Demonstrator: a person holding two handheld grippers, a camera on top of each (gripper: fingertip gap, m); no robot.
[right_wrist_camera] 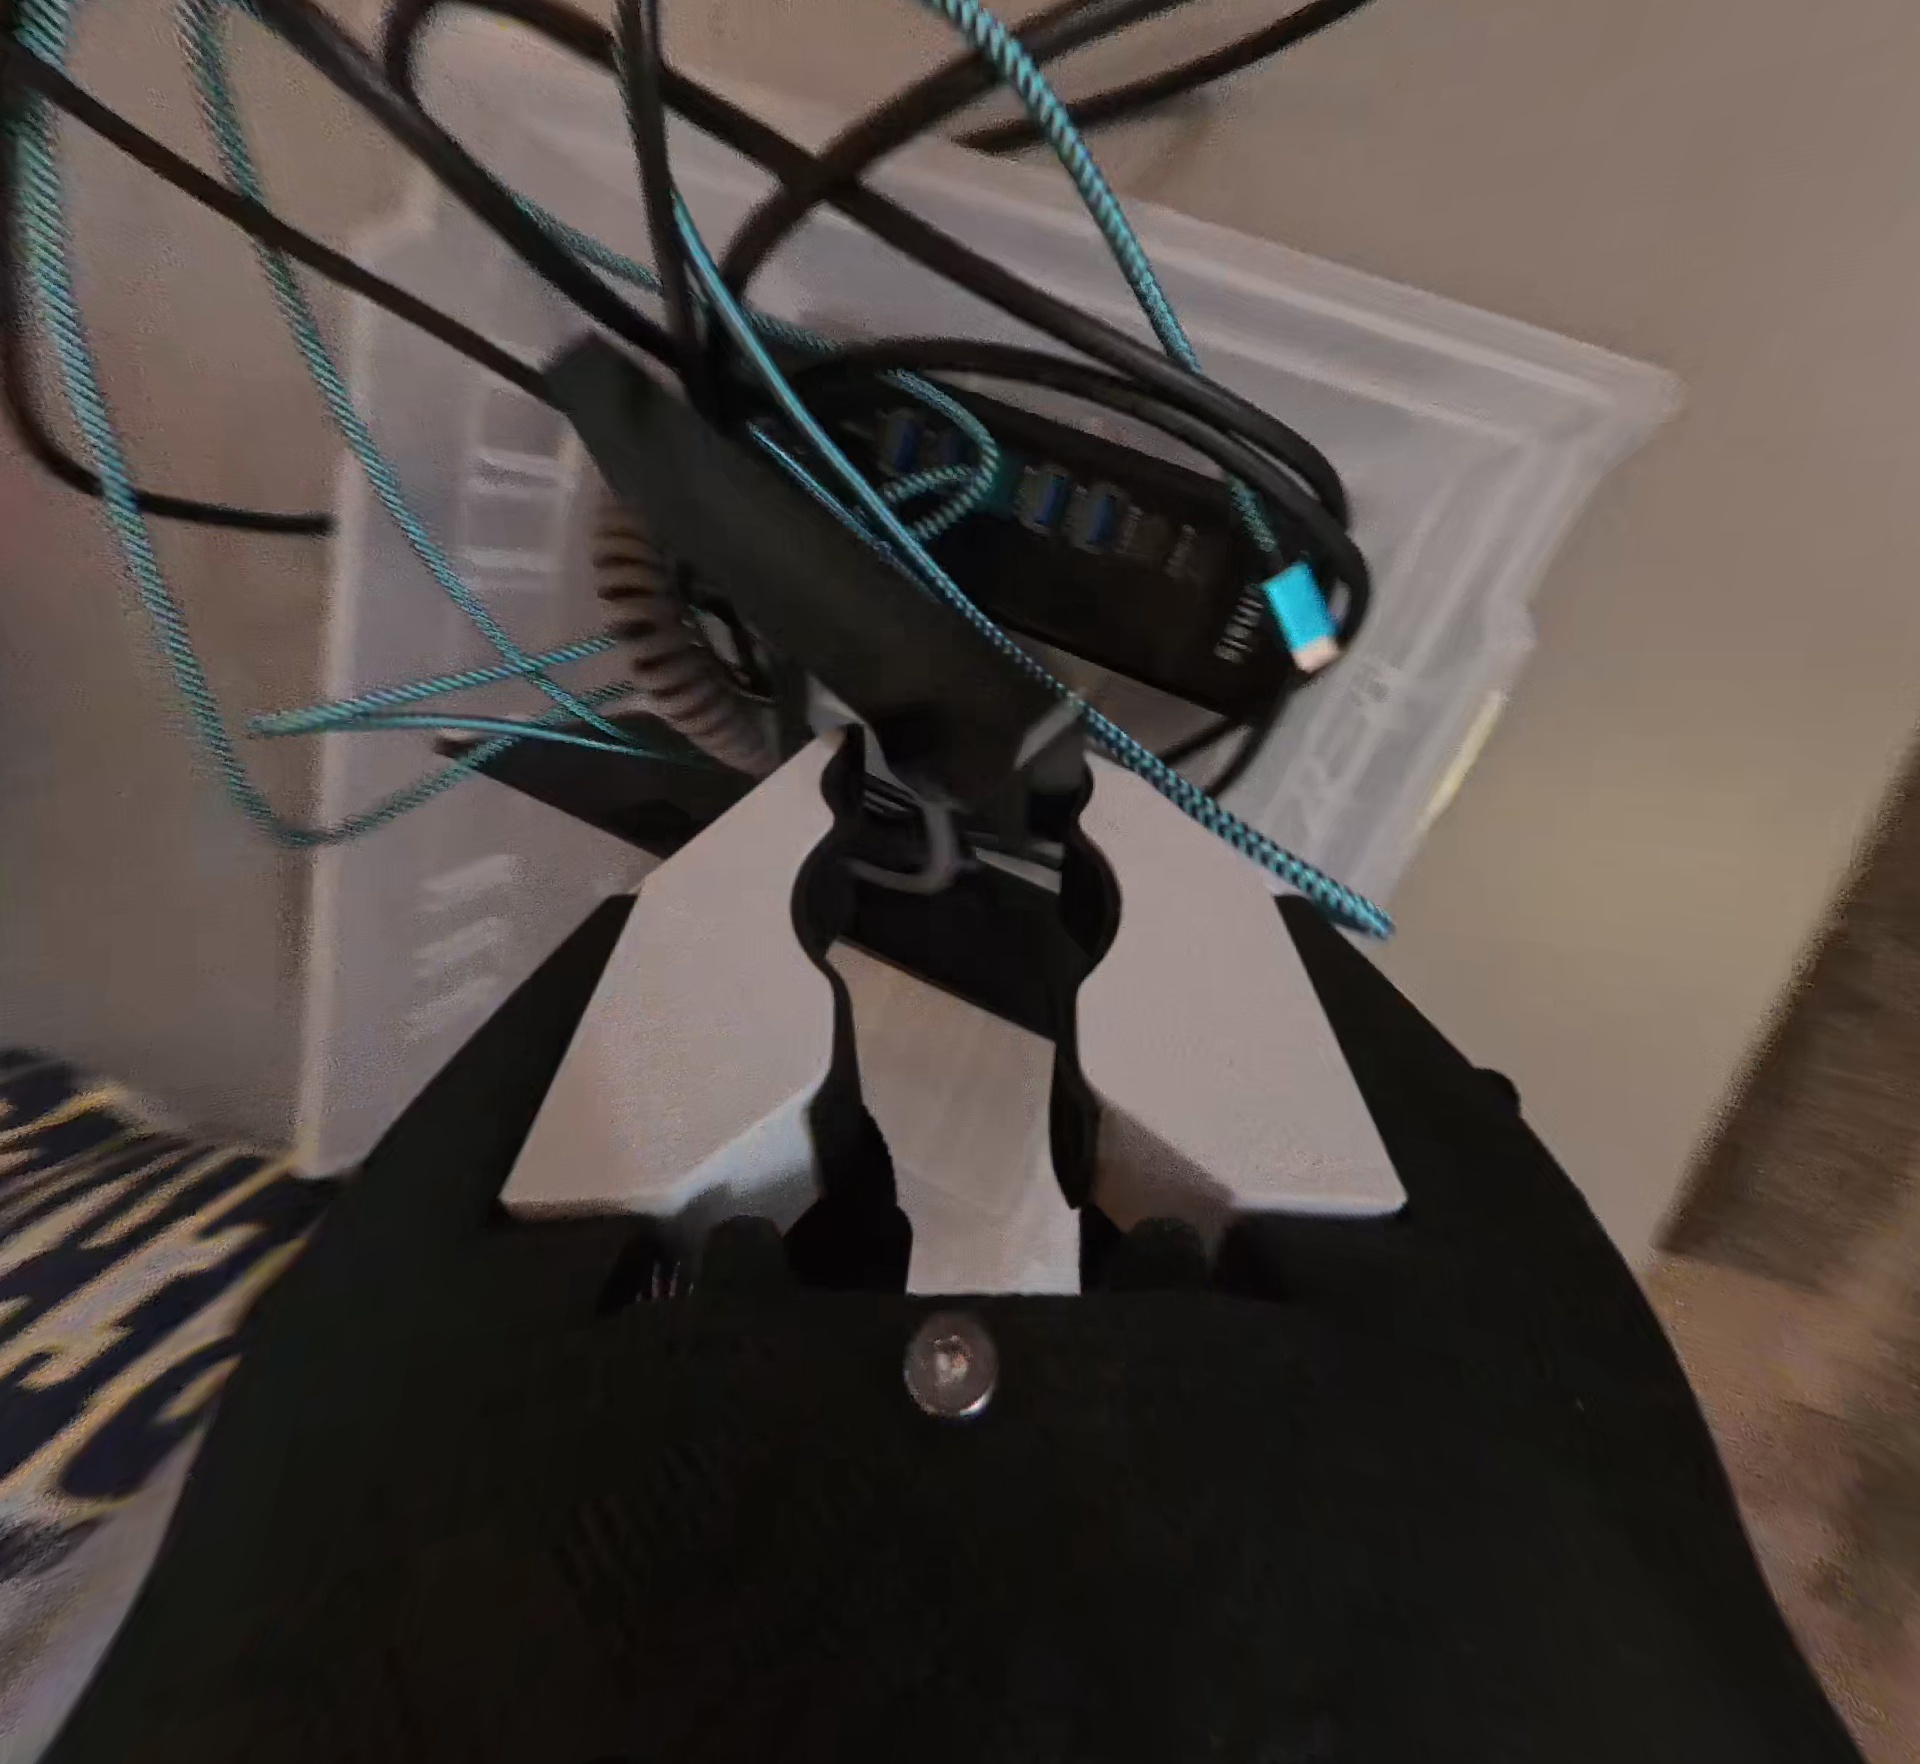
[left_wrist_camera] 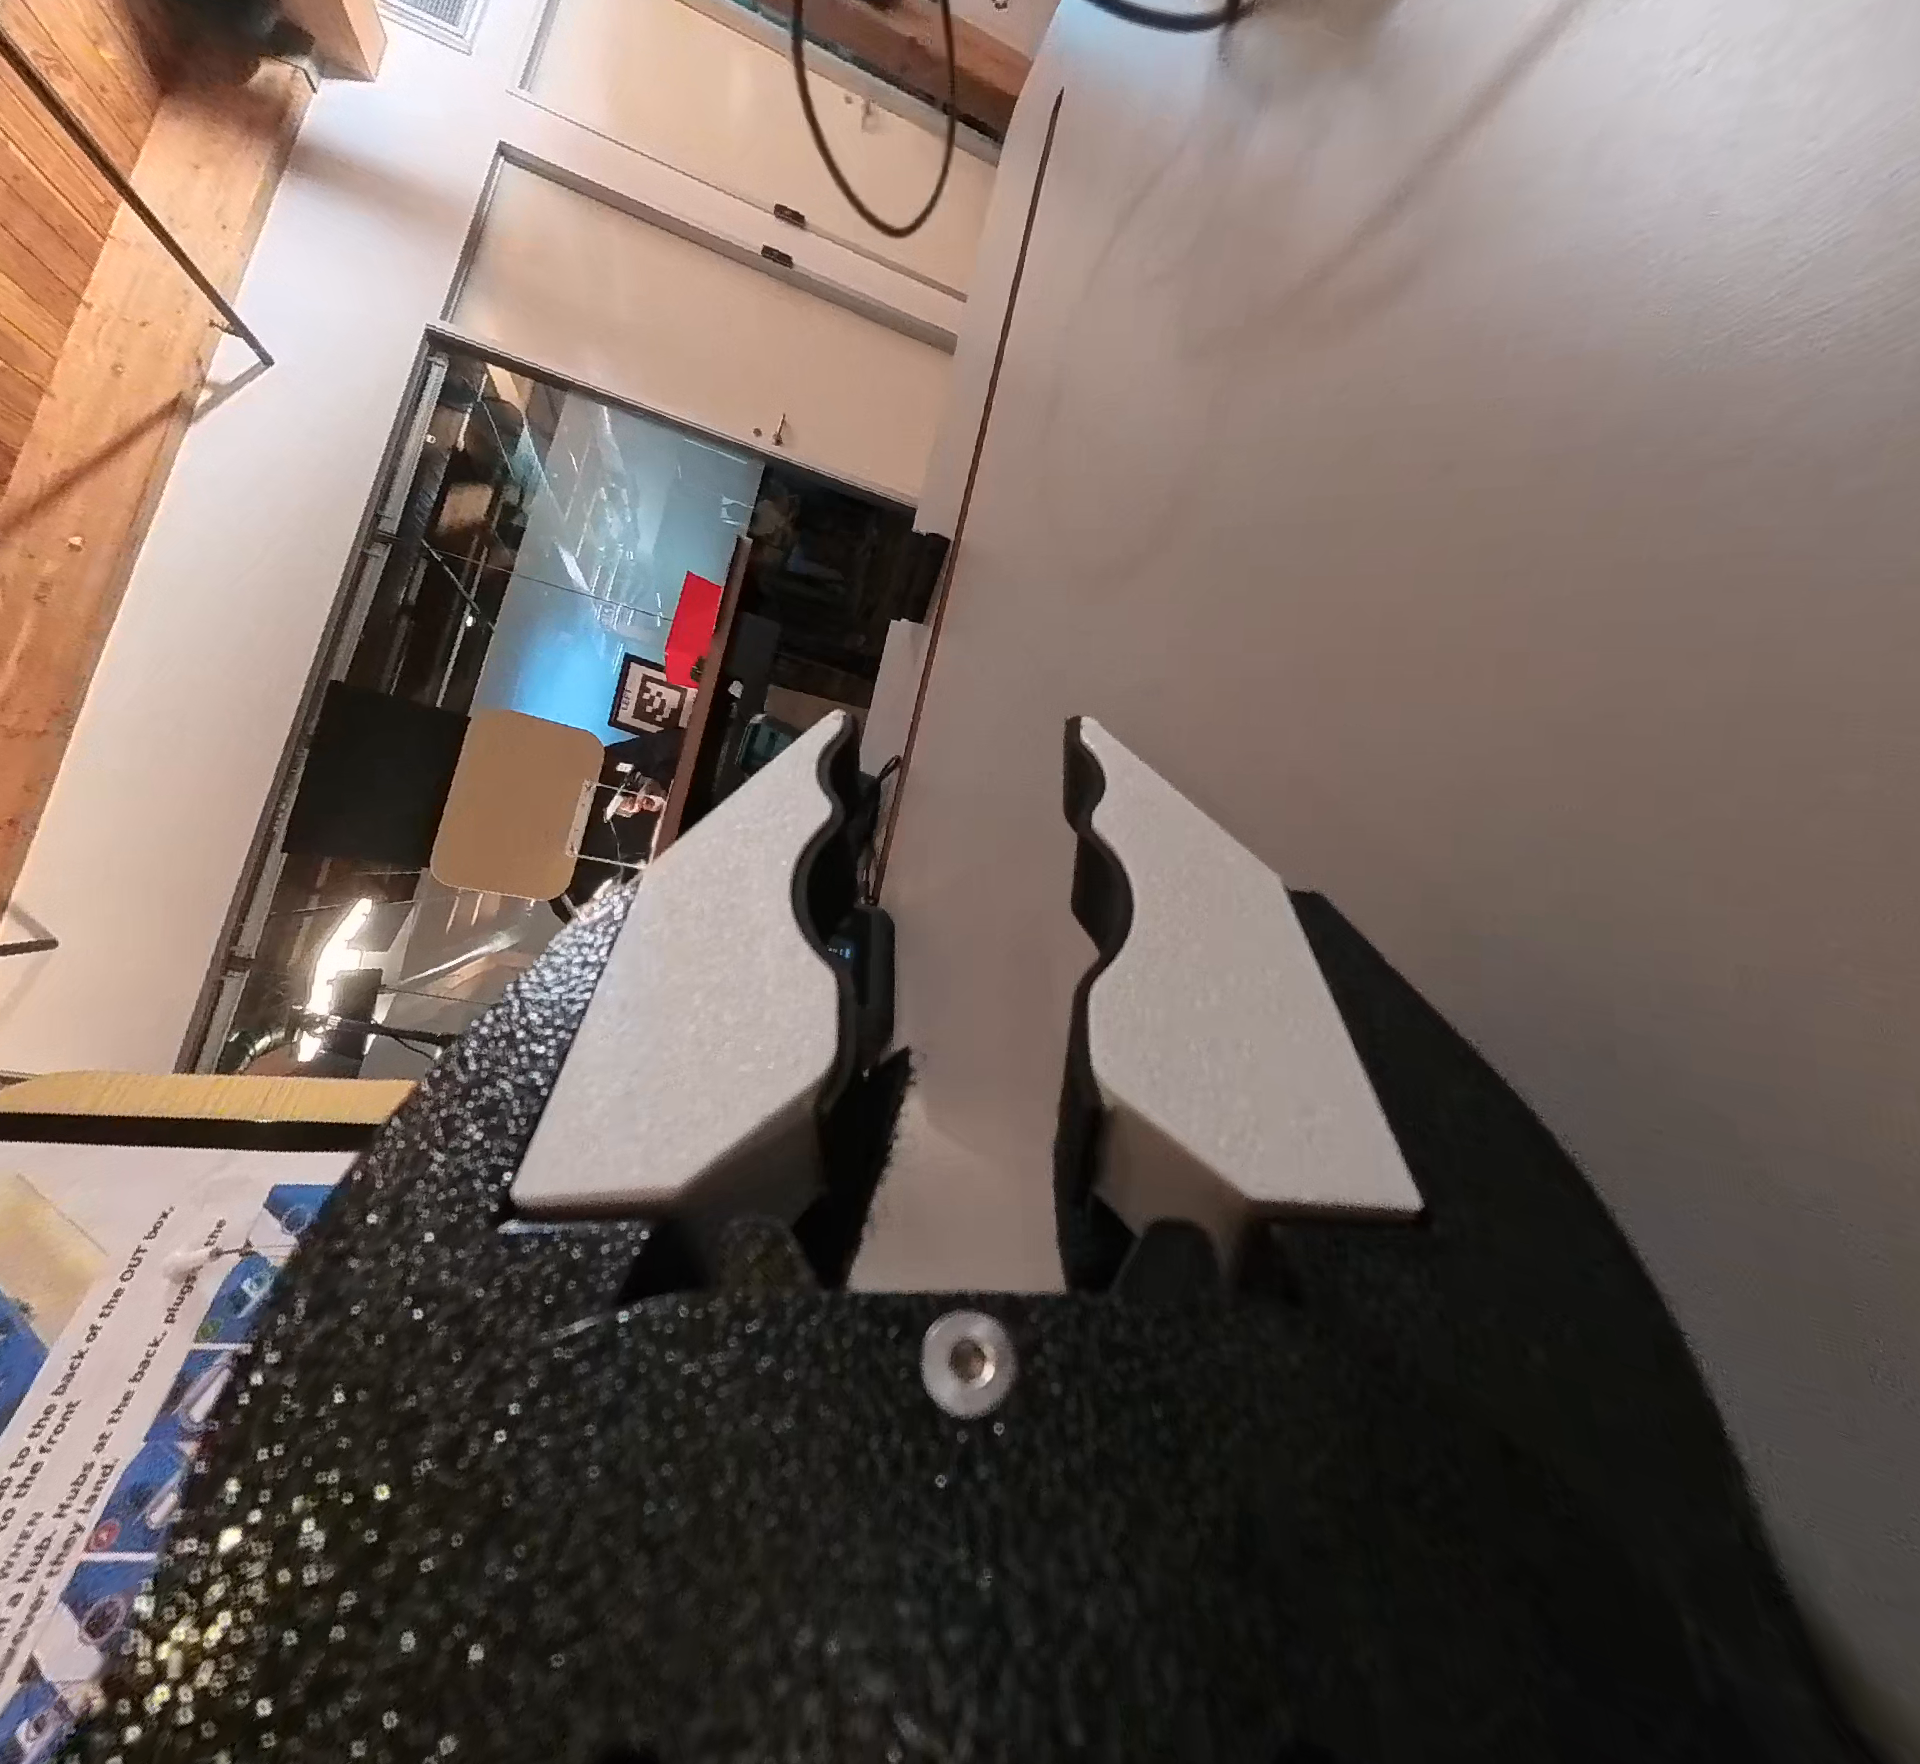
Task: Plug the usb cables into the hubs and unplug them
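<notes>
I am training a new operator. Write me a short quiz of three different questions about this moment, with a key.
1. True or false: the left claw holds a cable.
2. What does the right claw grip? A) black hub B) clear bin C) nothing
3. Fill in: the loose plug of the braided cable is ____ in colour.

Key: 1 false, its jaws stand apart and empty. 2 A, the hub. 3 blue.
</notes>
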